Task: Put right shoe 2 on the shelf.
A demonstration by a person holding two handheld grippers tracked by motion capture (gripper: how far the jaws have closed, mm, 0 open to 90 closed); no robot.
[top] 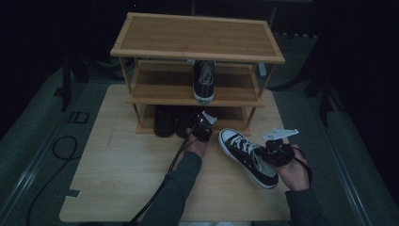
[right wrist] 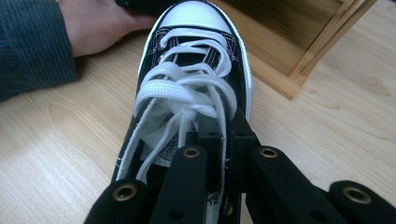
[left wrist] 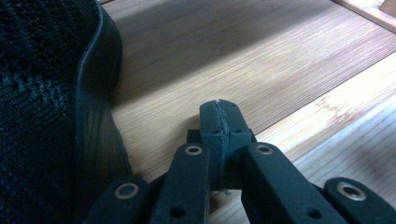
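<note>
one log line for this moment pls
left gripper: shut, empty, at rack's bottom shelf beside dark shoe | right gripper: shut on sneaker collar, on table | matching sneaker: middle shelf

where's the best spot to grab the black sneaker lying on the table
Grip the thin side wall of the opening near the heel, coming from behind and above. The sneaker stands on its sole, toe toward the rack, and the right gripper is already clamped there.

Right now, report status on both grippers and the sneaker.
Left gripper shut, empty, at the rack's bottom shelf. Right gripper shut on the sneaker collar, sneaker on the table. Nothing in the way.
</note>
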